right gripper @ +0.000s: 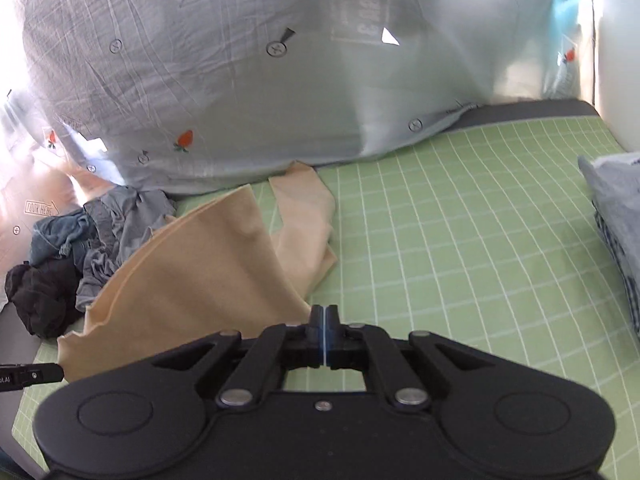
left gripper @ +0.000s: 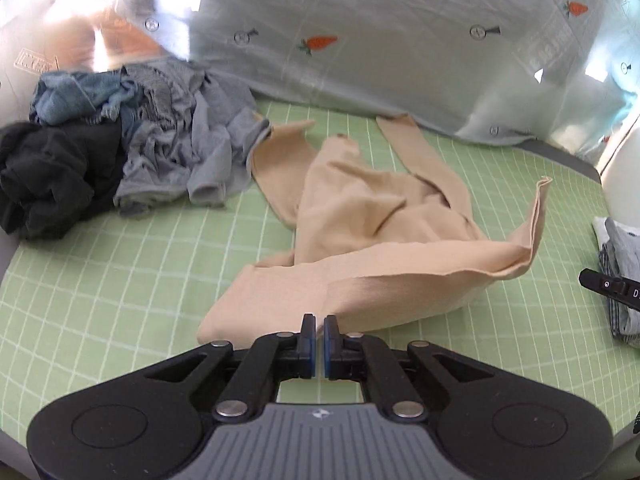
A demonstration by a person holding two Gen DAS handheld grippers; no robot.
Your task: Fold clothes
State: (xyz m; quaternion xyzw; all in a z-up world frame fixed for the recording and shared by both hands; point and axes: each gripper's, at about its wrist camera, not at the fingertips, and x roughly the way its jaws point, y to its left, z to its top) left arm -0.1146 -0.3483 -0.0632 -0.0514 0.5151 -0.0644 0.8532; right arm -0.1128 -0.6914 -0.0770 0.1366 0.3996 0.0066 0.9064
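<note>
A beige long-sleeved garment (left gripper: pixel 360 208) lies crumpled on the green grid mat (left gripper: pixel 120 264), its hem lifted toward me. In the left wrist view my left gripper (left gripper: pixel 319 322) is shut on the near edge of that hem. The right gripper (left gripper: pixel 600 284) shows at the right edge, with a strip of mat between its tip and the hem's pointed corner. In the right wrist view the garment (right gripper: pixel 192 272) rises like a sail. Its folds run down to a point beside my right gripper (right gripper: pixel 324 312), whose pads are pressed together with no cloth showing between them. The left gripper (right gripper: pixel 36 376) touches the hem.
A pile of grey, blue and black clothes (left gripper: pixel 120 140) sits at the mat's left. A folded stack (left gripper: pixel 620 276) lies at the right edge, also in the right wrist view (right gripper: pixel 616 224). A pale printed sheet (left gripper: pixel 360 40) hangs along the back.
</note>
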